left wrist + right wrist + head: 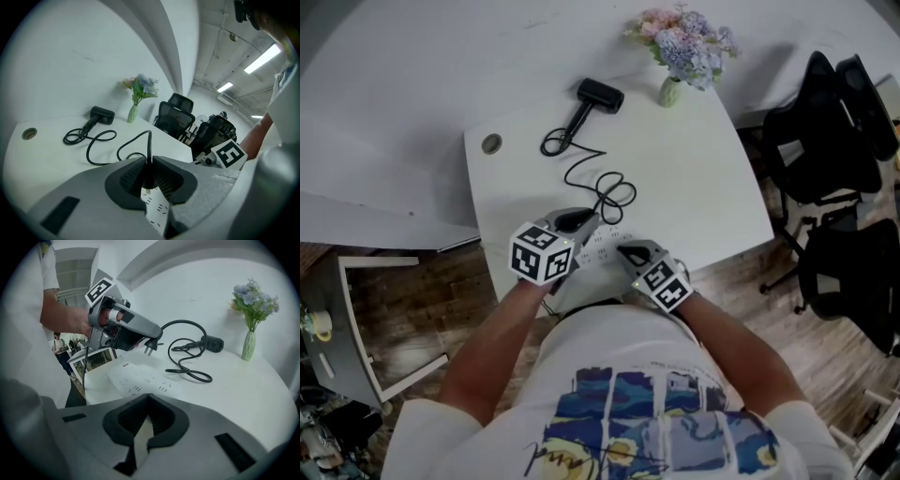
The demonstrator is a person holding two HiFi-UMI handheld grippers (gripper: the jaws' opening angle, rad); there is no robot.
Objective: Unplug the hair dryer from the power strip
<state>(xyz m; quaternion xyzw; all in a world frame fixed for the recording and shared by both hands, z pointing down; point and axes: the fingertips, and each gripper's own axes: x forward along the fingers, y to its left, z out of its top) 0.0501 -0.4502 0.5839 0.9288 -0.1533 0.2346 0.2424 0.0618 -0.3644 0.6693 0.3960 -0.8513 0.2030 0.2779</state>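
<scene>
The black hair dryer lies at the far side of the white table, and its cord coils back toward me. My left gripper is shut on the black plug, which hangs above the white power strip with its prongs out of the sockets. In the left gripper view the plug sits between the pads, with the strip below. My right gripper is shut, its tips at the strip's near end. I cannot tell whether they press on it.
A green vase of flowers stands at the table's far right corner. A round cable hole is at the far left. Black office chairs stand to the right, and a white frame stands on the wood floor to the left.
</scene>
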